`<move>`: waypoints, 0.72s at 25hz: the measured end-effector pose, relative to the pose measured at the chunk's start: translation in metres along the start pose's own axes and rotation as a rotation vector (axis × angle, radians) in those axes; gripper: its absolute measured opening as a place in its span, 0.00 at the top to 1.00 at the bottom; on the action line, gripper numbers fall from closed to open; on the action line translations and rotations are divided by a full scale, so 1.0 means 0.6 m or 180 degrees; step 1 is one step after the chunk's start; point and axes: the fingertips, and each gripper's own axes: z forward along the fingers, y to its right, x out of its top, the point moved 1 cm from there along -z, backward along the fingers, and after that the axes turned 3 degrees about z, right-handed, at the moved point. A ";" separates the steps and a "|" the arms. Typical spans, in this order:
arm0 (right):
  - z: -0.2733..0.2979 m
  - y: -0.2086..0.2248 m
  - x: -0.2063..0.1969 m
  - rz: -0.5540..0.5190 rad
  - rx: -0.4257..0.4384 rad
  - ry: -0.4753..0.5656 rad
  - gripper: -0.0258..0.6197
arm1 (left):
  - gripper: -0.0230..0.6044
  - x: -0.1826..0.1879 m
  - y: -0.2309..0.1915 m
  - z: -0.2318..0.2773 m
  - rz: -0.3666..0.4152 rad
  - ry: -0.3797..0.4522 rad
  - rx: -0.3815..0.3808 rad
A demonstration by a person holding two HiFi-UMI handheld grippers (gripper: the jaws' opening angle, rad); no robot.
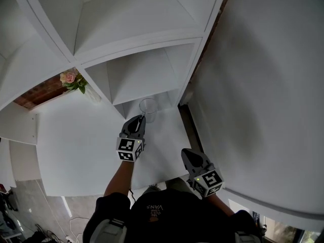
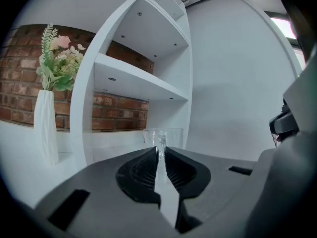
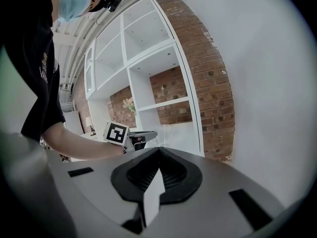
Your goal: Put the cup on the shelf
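Clear glass cup [image 1: 148, 107] stands at the mouth of the lowest compartment of the white shelf [image 1: 132, 43], at the back edge of the white desk [image 1: 76, 146]. Cannot tell whether its base is resting or just lifted.

Left gripper [image 1: 140, 120]: jaws drawn almost together, clamped on a thin glass part at the cup's near side, handle or wall, not clear which. Right gripper [image 1: 189, 155]: jaws together, nothing between them, held low and well apart from the cup. Vase [image 1: 92, 95] with flowers sits near, left of the compartment's upright.

Judgement: cup is at the shelf; the placing looks close to done or in hand.

Risks:
- Narrow pinch on smooth glass; the cup could swing or slip if carried tilted.
- Rim may strike the shelf board above if raised on the way in.
- Opening the jaws with the base off the surface would drop or tip it.
- A sideways drift left puts the gripper near the vase.
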 end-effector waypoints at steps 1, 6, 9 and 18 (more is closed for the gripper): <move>0.002 0.001 -0.001 0.0009 0.0005 -0.0001 0.96 | 0.92 -0.002 -0.002 0.007 0.0006 -0.0007 0.0002; 0.009 0.003 -0.006 0.0026 0.0032 -0.0003 0.96 | 0.92 -0.015 -0.013 0.032 0.0024 -0.0038 0.0027; 0.011 0.009 -0.007 0.0032 0.0010 0.0012 0.96 | 0.92 -0.024 -0.018 0.042 0.0017 -0.0064 0.0052; 0.008 0.031 -0.001 0.0008 -0.0096 0.0023 0.96 | 0.92 -0.041 -0.034 0.063 -0.0024 -0.0069 0.0162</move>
